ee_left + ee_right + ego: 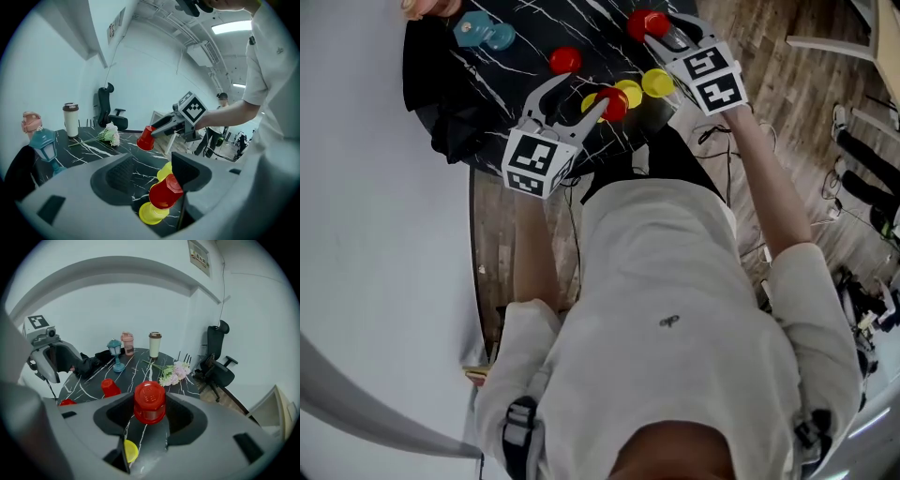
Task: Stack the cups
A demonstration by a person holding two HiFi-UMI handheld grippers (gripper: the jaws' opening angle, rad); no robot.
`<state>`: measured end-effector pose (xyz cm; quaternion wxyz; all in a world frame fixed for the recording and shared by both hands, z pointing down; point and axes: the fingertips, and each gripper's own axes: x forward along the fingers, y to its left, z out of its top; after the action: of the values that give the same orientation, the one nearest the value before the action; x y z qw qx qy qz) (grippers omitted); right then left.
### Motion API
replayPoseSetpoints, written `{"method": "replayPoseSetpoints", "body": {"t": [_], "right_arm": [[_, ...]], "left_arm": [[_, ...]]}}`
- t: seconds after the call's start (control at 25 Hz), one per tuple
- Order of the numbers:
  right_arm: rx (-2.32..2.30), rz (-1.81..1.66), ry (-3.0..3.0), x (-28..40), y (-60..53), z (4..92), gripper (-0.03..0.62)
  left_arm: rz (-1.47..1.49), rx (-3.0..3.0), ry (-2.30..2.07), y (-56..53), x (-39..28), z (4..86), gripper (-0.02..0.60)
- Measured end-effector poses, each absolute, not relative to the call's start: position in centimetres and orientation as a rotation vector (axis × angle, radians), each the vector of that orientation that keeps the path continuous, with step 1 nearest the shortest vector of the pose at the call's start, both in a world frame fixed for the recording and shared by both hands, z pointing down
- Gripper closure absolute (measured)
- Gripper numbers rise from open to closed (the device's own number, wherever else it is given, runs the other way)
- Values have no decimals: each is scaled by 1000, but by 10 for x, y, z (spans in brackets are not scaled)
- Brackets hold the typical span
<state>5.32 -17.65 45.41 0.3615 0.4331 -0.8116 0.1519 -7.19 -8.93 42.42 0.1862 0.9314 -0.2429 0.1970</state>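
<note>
My right gripper (661,33) holds a red cup (646,23) in the air over the black marble table (516,52). Its jaws are shut on the cup's sides, and the cup's base (149,401) faces the camera. My left gripper (586,92) stands open low over the table. Another red cup (164,190) sits against its right finger, resting on a yellow cup (151,213). I cannot tell if the finger presses on it. More yellow cups (657,82) lie close by. A third red cup (565,60) stands upside down on the table.
A blue lantern (478,33), a pink bottle (127,342), a white tumbler (154,344) and a bunch of flowers (173,373) stand on the far side of the table. Dark cloth (436,94) hangs over the left edge. An office chair (220,366) stands beyond.
</note>
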Motion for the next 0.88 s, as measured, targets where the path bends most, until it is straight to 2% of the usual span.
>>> {"method": "replayPoseSetpoints", "body": {"t": [0.88], "right_arm": [[1165,482,-2090,49,-92,452,379]], "left_arm": [[559,2648,-598,-83,-67,427,322]]}}
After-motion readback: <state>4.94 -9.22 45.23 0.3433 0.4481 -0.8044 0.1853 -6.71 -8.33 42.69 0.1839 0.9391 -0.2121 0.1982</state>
